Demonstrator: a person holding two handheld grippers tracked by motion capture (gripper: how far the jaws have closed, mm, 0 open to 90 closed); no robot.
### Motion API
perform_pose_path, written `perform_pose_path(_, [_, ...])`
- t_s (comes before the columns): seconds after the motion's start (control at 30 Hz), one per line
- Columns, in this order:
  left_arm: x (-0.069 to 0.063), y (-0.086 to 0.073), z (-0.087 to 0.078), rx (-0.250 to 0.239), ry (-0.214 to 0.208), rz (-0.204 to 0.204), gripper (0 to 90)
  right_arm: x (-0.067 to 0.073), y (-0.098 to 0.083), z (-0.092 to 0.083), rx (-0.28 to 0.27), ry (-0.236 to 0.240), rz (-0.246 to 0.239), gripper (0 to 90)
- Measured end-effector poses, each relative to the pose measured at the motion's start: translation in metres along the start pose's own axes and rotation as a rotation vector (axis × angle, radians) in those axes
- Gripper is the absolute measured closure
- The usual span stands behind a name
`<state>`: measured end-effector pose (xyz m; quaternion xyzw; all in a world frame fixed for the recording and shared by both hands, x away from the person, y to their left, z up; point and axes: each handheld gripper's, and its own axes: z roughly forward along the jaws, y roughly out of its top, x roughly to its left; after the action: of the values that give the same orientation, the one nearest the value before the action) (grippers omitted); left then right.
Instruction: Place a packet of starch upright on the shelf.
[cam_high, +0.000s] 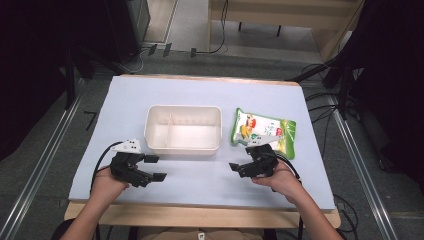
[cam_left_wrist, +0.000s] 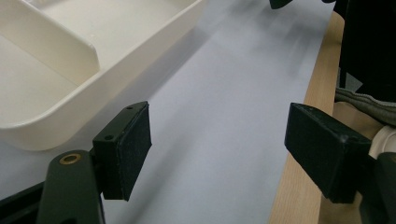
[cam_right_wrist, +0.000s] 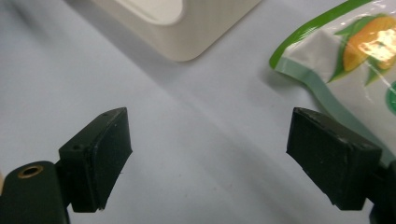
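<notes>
glossy plastic forms the snack pouch (cam_high: 263, 131), which lies flat on the pale blue table cover (cam_high: 200, 180), just right of the white divided bin (cam_high: 183, 128) and apart from it. the right gripper (cam_high: 247, 162) hovers just beside the pouch's near edge, jaws spread wide with nothing between them; in the right gripper view the pouch's sealed green border (cam_right_wrist: 322, 88) sits ahead of the far jaw, off the gripper's centre line. the left gripper (cam_high: 150, 167) rests near the bin's front left corner, jaws likewise apart and empty.

probable faults from this position:

- a flat pouch offers no raised edge. jaws closing level with the cover may slide over the film or pinch the cover itself.
- a grip on the thin seal alone may let the slick film slip out once lifted, as the contents would sag.
- the offset approach may push the pouch sideways instead of enclosing it.
- the bin is light and unrestrained; a knock from either gripper may shift it.
</notes>
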<state>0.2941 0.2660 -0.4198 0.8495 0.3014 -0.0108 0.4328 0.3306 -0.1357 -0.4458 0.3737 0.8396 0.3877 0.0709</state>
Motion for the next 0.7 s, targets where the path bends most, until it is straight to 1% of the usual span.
perform_pose_path(0.03, [0.000, 0.000, 0.000, 0.000, 0.000, 0.000, 23.5, 0.000, 0.000, 0.000, 0.000, 0.000, 0.000, 14.3])
perform_pose_path(0.07, [-0.001, 0.001, 0.000, 0.003, -0.001, 0.002, 23.5, -0.002, -0.001, 0.000, 0.013, 0.030, -0.006, 14.3])
perform_pose_path(0.1, [-0.001, 0.001, 0.000, 0.003, -0.001, 0.002, 23.5, -0.002, -0.001, 0.000, 0.013, 0.030, -0.006, 14.3])
perform_pose_path(0.13, [-0.001, 0.001, 0.001, 0.002, -0.003, 0.003, 23.5, -0.004, -0.001, -0.002, 0.022, 0.070, -0.012, 15.2])
perform_pose_path(0.17, [-0.001, 0.001, 0.001, 0.002, -0.003, 0.003, 23.5, -0.004, -0.001, -0.002, 0.022, 0.070, -0.012, 15.2])
perform_pose_path(0.2, [-0.001, 0.001, 0.001, 0.001, -0.003, 0.003, 23.5, -0.004, -0.001, -0.002, 0.019, 0.062, -0.014, 15.5])
perform_pose_path(0.23, [-0.001, 0.001, 0.001, 0.000, -0.005, 0.004, 23.5, -0.005, -0.001, -0.003, 0.018, 0.054, -0.019, 17.8])
perform_pose_path(0.27, [-0.001, 0.001, 0.001, 0.000, -0.005, 0.004, 23.4, -0.006, 0.000, -0.005, 0.012, 0.043, -0.024, 23.4])
perform_pose_path(0.3, [-0.001, 0.001, 0.001, 0.000, -0.005, 0.004, 23.4, -0.006, 0.000, -0.005, 0.012, 0.043, -0.024, 23.4])
perform_pose_path(0.33, [-0.001, 0.001, 0.001, 0.001, -0.004, 0.003, 23.5, -0.008, 0.001, -0.006, -0.004, 0.029, -0.027, 27.2])
perform_pose_path(0.37, [-0.001, 0.001, 0.001, 0.001, -0.004, 0.003, 23.5, -0.008, 0.001, -0.006, -0.004, 0.029, -0.027, 27.2])
perform_pose_path(0.4, [-0.001, 0.001, 0.001, 0.003, -0.006, 0.004, 23.5, -0.010, 0.002, -0.008, -0.020, 0.010, -0.022, 30.2])
perform_pose_path(0.43, [-0.001, 0.001, 0.001, 0.005, -0.009, 0.007, 23.5, -0.010, 0.002, -0.008, -0.020, 0.010, -0.022, 30.2])
perform_pose_path(0.47, [-0.001, 0.001, 0.002, 0.005, -0.009, 0.008, 23.4, -0.012, 0.002, -0.010, -0.037, -0.001, -0.018, 34.6])
perform_pose_path(0.5, [-0.001, 0.001, 0.002, 0.005, -0.009, 0.008, 23.4, -0.012, 0.002, -0.010, -0.037, -0.001, -0.018, 34.6])
perform_pose_path(0.53, [-0.001, 0.001, 0.001, 0.004, -0.010, 0.010, 23.5, -0.014, 0.003, -0.012, -0.047, -0.002, -0.027, 37.7])
perform_pose_path(0.7, [-0.001, 0.001, 0.001, -0.002, -0.008, 0.004, 23.5, -0.016, 0.004, -0.013, -0.035, -0.004, -0.017, 36.0])
